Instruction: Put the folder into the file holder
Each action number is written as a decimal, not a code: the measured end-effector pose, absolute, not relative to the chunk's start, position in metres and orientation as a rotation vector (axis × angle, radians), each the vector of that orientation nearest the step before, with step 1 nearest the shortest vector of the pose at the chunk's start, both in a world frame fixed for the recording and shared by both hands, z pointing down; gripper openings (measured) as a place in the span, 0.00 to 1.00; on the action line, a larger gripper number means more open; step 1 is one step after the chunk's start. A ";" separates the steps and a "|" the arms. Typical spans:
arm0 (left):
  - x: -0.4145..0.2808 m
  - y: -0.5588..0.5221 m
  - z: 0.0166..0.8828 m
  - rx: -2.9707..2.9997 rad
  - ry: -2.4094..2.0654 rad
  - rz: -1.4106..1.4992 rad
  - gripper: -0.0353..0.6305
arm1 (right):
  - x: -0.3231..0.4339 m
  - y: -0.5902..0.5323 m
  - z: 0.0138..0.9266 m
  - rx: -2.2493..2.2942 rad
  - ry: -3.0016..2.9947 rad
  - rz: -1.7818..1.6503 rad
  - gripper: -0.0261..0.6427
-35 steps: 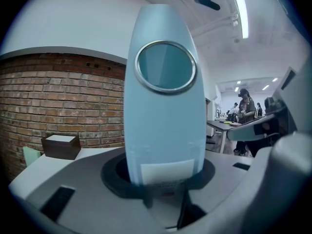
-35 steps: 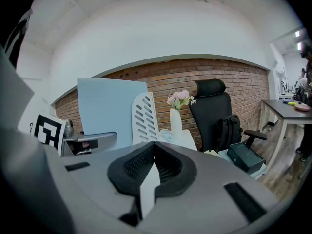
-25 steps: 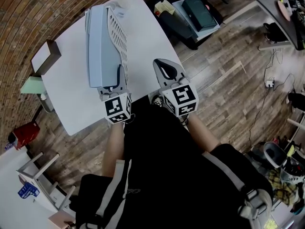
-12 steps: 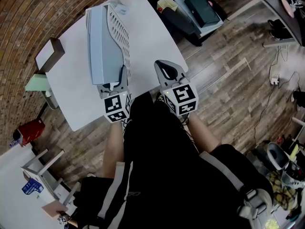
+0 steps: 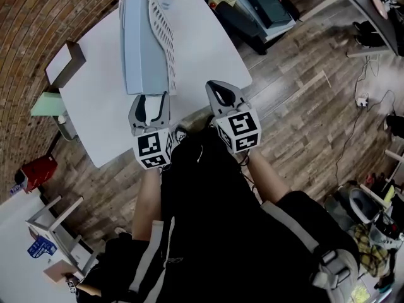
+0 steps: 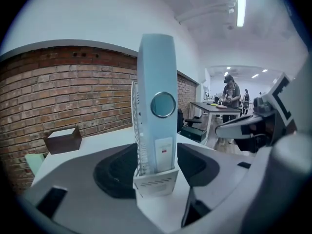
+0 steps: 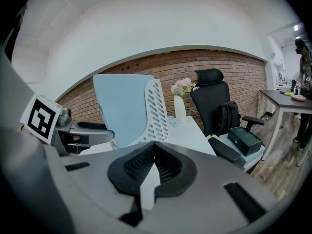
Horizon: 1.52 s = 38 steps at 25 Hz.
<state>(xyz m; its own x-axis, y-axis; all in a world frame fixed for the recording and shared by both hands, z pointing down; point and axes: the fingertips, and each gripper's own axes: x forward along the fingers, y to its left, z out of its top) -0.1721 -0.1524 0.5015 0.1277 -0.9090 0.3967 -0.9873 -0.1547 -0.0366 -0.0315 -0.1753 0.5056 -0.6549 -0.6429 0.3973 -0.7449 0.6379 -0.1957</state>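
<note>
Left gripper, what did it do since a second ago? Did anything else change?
The left gripper has just opened its jaws, let go of the folder's near end and pulled back toward the person, so nothing is between them now. The folder stays upright in the file holder on the table, and the right gripper stays shut at the table's edge.

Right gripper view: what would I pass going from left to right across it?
left gripper → light blue folder → white file holder → vase of flowers → black office chair → dark box → desk
</note>
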 end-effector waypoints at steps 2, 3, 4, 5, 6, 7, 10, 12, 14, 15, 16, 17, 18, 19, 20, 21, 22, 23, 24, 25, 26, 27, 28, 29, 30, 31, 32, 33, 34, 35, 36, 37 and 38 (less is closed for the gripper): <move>-0.175 -0.141 0.502 2.180 -1.843 0.476 0.42 | -0.035 -0.164 0.506 1.126 -2.550 0.493 0.05; -0.177 -0.137 0.501 2.189 -1.829 0.469 0.42 | -0.037 -0.160 0.506 1.136 -2.540 0.487 0.05; -0.178 -0.132 0.500 2.199 -1.815 0.462 0.42 | -0.039 -0.156 0.505 1.147 -2.531 0.479 0.05; -0.181 -0.128 0.500 2.209 -1.799 0.456 0.42 | -0.042 -0.152 0.505 1.158 -2.522 0.471 0.05; -0.183 -0.123 0.500 2.217 -1.783 0.451 0.42 | -0.045 -0.147 0.504 1.168 -2.512 0.464 0.05; -0.186 -0.117 0.500 2.226 -1.765 0.447 0.42 | -0.049 -0.141 0.503 1.179 -2.502 0.460 0.05; -0.192 -0.098 0.499 2.257 -1.715 0.436 0.42 | -0.060 -0.121 0.503 1.213 -2.474 0.460 0.05; -0.198 -0.086 0.502 2.265 -1.682 0.438 0.42 | -0.069 -0.105 0.504 1.228 -2.461 0.469 0.05; -0.202 -0.073 0.506 2.271 -1.642 0.432 0.42 | -0.079 -0.088 0.506 1.235 -2.448 0.481 0.05; -0.203 -0.067 0.508 2.277 -1.622 0.425 0.42 | -0.083 -0.080 0.508 1.240 -2.438 0.485 0.05; -0.204 -0.061 0.510 2.282 -1.600 0.421 0.42 | -0.086 -0.072 0.510 1.248 -2.426 0.487 0.05; -0.204 -0.055 0.513 2.286 -1.574 0.422 0.42 | -0.087 -0.064 0.511 1.257 -2.415 0.489 0.05; -0.202 -0.048 0.517 2.290 -1.543 0.428 0.42 | -0.089 -0.056 0.512 1.268 -2.403 0.491 0.05; -0.199 -0.040 0.521 2.296 -1.504 0.442 0.42 | -0.089 -0.048 0.512 1.280 -2.392 0.492 0.05; -0.194 -0.031 0.525 2.306 -1.458 0.461 0.41 | -0.089 -0.040 0.511 1.294 -2.382 0.492 0.05; -0.188 -0.022 0.528 2.317 -1.412 0.476 0.36 | -0.088 -0.033 0.510 1.311 -2.372 0.491 0.05; -0.182 -0.015 0.528 2.329 -1.377 0.471 0.21 | -0.086 -0.027 0.509 1.331 -2.363 0.488 0.05; -0.177 -0.010 0.526 2.341 -1.351 0.447 0.09 | -0.084 -0.023 0.506 1.350 -2.358 0.483 0.05; -0.171 -0.006 0.522 2.354 -1.327 0.421 0.09 | -0.082 -0.019 0.503 1.367 -2.355 0.477 0.05; -0.165 -0.003 0.518 2.369 -1.306 0.408 0.09 | -0.079 -0.016 0.499 1.383 -2.354 0.468 0.05; -0.158 -0.002 0.514 2.384 -1.291 0.406 0.09 | -0.075 -0.014 0.495 1.401 -2.353 0.458 0.05; -0.152 -0.003 0.509 2.399 -1.279 0.406 0.09 | -0.071 -0.013 0.491 1.419 -2.352 0.446 0.05; -0.145 -0.004 0.504 2.416 -1.269 0.399 0.09 | -0.066 -0.012 0.487 1.436 -2.351 0.434 0.05; -0.139 -0.006 0.498 2.431 -1.257 0.387 0.09 | -0.061 -0.012 0.482 1.450 -2.351 0.423 0.05; -0.133 -0.008 0.491 2.445 -1.245 0.373 0.09 | -0.057 -0.012 0.477 1.460 -2.352 0.412 0.05; -0.128 -0.009 0.484 2.458 -1.235 0.362 0.09 | -0.054 -0.012 0.472 1.465 -2.352 0.401 0.05; -0.125 -0.011 0.477 2.469 -1.230 0.354 0.09 | -0.052 -0.012 0.467 1.467 -2.353 0.389 0.05; -0.124 -0.014 0.468 2.479 -1.233 0.344 0.09 | -0.051 -0.013 0.461 1.469 -2.357 0.376 0.05; -0.124 -0.017 0.458 2.488 -1.244 0.330 0.09 | -0.051 -0.015 0.454 1.473 -2.366 0.362 0.05; -0.123 -0.020 0.447 2.500 -1.258 0.312 0.09 | -0.049 -0.018 0.446 1.480 -2.380 0.347 0.05; -0.121 -0.022 0.436 2.515 -1.272 0.293 0.09 | -0.047 -0.020 0.436 1.491 -2.395 0.330 0.05; -0.116 -0.024 0.426 2.532 -1.283 0.276 0.09 | -0.043 -0.022 0.426 1.502 -2.407 0.312 0.05; -0.109 -0.025 0.417 2.549 -1.290 0.262 0.09 | -0.037 -0.023 0.415 1.515 -2.415 0.291 0.05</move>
